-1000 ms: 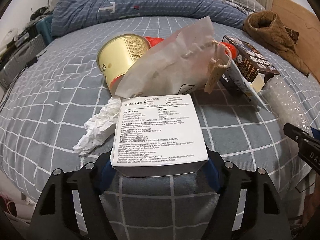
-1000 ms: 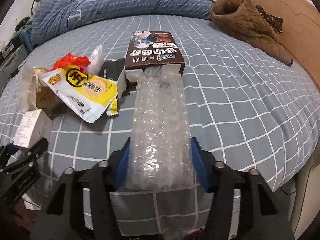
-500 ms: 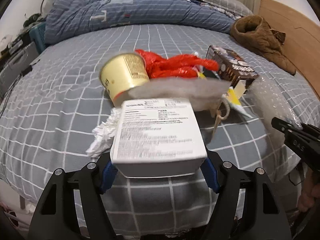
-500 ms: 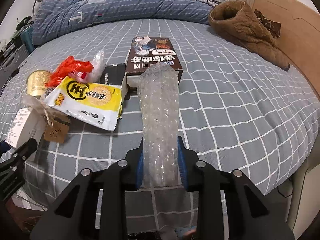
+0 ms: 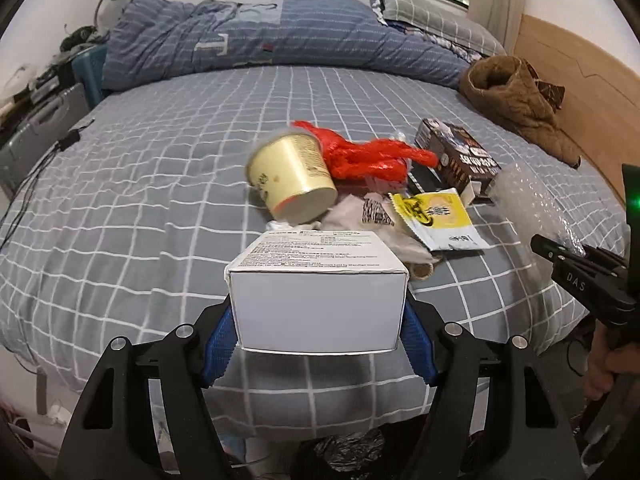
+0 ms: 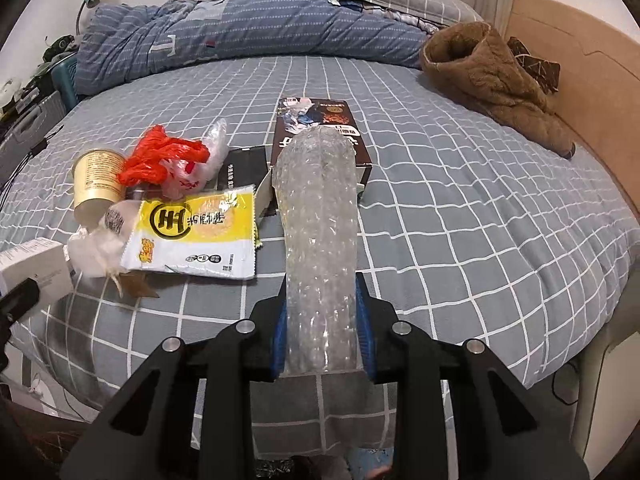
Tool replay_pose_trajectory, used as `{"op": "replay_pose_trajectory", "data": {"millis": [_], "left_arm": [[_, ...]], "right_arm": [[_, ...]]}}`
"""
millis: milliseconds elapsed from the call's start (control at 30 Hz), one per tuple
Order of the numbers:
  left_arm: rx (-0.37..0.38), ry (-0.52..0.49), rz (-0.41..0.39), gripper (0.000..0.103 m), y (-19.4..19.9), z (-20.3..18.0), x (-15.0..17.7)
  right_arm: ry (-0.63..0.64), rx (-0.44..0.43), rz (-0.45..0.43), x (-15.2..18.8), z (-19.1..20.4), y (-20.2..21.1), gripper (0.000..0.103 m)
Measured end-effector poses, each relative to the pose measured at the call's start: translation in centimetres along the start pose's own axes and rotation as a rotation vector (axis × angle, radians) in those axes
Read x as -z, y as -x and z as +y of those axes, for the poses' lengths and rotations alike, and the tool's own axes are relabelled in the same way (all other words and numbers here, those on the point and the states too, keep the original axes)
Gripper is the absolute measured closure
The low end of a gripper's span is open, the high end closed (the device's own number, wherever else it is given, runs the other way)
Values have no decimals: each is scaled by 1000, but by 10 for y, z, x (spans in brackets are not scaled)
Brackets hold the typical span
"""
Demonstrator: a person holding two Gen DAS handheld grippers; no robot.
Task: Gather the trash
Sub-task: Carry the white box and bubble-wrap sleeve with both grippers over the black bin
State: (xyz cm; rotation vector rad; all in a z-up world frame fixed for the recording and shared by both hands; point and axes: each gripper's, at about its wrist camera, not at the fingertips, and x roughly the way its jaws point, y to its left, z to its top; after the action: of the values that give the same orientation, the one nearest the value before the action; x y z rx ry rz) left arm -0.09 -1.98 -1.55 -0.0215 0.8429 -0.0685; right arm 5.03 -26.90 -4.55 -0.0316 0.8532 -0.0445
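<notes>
We have the left gripper [image 5: 318, 320] clamped on the white box [image 5: 318, 300] and the right gripper [image 6: 322, 328] clamped on the bubble wrap [image 6: 320, 232], both lifted at the near edge of the bed [image 5: 140, 200]. The wrap's long axis runs straight out from the jaws. A black bag [image 5: 348, 454], probably for trash, shows directly below the box, so our left hand seems nearer.

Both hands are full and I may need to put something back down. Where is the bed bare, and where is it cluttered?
Bare sheet lies between the dark box and the brown jacket, and on toward the bed's right edge. Also bare: the stretch between the cup and the blue duvet. It is crowded around the cup, red bag and yellow packet.
</notes>
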Motion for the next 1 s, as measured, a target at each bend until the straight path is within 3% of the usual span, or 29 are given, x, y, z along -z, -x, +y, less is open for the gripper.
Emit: {"op": "replay_pose_trajectory", "data": {"millis": [467,1000], "left_arm": [[-59,61,-45,35,45,29,4],[-70,65,-32,35,92,15,30]], "right_arm": [[26,-26,-52,7,13,45,76],[29,-86,-52,31,35,118,77]]}}
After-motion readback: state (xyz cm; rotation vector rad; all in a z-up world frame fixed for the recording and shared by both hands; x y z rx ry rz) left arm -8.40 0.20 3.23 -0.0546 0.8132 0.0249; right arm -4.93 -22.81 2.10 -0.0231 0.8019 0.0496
